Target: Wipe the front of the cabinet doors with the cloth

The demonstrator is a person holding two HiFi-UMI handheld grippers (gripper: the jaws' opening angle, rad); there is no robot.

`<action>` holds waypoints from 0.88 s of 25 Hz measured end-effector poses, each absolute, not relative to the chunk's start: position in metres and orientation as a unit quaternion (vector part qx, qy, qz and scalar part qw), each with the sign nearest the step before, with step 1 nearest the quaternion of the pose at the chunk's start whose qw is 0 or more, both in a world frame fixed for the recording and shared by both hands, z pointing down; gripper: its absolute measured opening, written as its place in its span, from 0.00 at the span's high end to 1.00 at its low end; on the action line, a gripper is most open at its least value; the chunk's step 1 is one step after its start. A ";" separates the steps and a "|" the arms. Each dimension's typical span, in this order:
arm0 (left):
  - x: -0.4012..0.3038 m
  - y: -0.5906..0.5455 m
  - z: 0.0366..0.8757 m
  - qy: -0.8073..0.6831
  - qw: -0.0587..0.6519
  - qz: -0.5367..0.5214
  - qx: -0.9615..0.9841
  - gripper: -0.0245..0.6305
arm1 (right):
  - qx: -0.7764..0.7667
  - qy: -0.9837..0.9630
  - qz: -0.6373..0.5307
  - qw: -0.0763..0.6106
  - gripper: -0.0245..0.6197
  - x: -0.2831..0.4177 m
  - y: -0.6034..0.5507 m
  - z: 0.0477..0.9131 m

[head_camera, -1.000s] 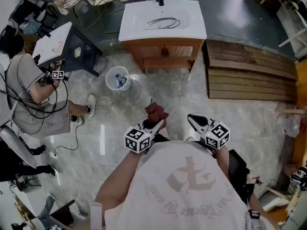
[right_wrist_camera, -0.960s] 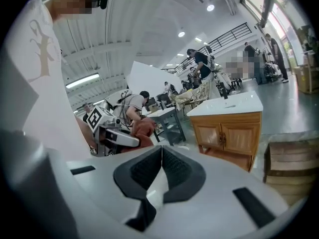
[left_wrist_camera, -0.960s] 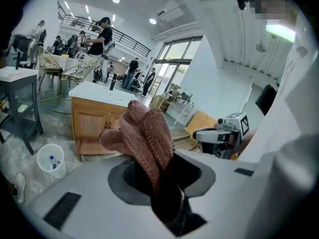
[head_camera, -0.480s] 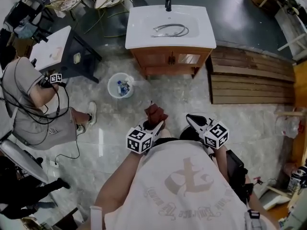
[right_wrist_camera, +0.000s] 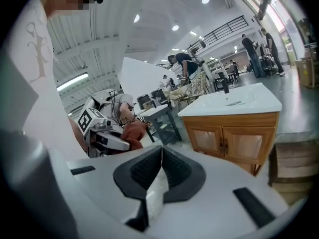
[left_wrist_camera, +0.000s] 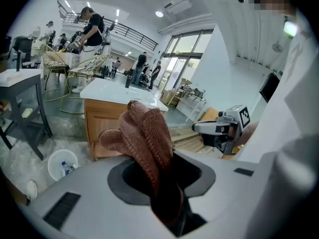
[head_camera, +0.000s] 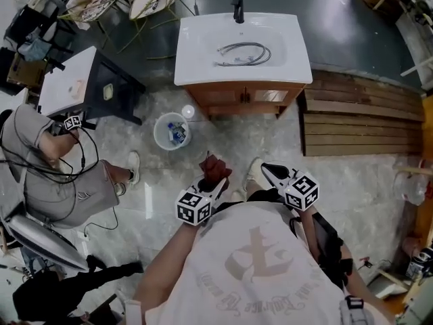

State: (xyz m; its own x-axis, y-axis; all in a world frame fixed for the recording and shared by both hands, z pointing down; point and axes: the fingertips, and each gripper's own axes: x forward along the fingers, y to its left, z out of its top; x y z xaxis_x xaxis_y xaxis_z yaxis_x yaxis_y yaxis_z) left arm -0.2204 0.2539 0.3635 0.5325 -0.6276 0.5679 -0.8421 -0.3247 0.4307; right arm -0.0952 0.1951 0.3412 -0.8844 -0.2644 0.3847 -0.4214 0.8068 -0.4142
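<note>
A seated person (head_camera: 64,181) in grey is at the far left of the head view, at about nine o'clock from the grippers; above that person, near ten o'clock, stands a dark table (head_camera: 81,80) with a white top; a white bin (head_camera: 170,131) with a bottle inside sits on the marbled floor (head_camera: 223,137) at eleven o'clock from the left gripper (head_camera: 216,180), just off the cabinet's left corner.

The left gripper is held close to the wearer's body; its jaws are clamped on the reddish-brown knitted cloth (head_camera: 214,166), which bunches up out of them and points toward twelve o'clock; the cloth is well apart from the cabinet and touches nothing else.

Straight ahead at twelve o'clock stands the wooden cabinet; its two cabinet doors (right_wrist_camera: 227,143) are closed and face the grippers; a white worktop (head_camera: 196,53) with a basin covers it, with a black tap (head_camera: 237,7) at the far edge and a grey looped hose (head_camera: 243,49) lying in the basin.

The right gripper (head_camera: 266,168) hovers beside the left one; its jaws are pressed together with nothing between them; they aim toward eleven o'clock.

Wooden slats (head_camera: 365,120) lie on the floor at two o'clock, just beside the cabinet's right side.
</note>
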 end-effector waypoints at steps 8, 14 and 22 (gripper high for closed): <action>-0.242 0.185 0.379 -0.480 0.371 0.181 0.774 0.78 | 0.154 -0.937 0.265 0.165 0.94 -0.109 0.127 0.361; -0.253 0.156 0.404 -0.472 0.374 0.215 0.769 0.78 | 0.141 -0.935 0.270 0.181 0.94 -0.120 0.105 0.377; -0.302 0.140 0.448 -0.447 0.393 0.273 0.756 0.78 | 0.160 -0.920 0.297 0.201 0.94 -0.136 0.105 0.406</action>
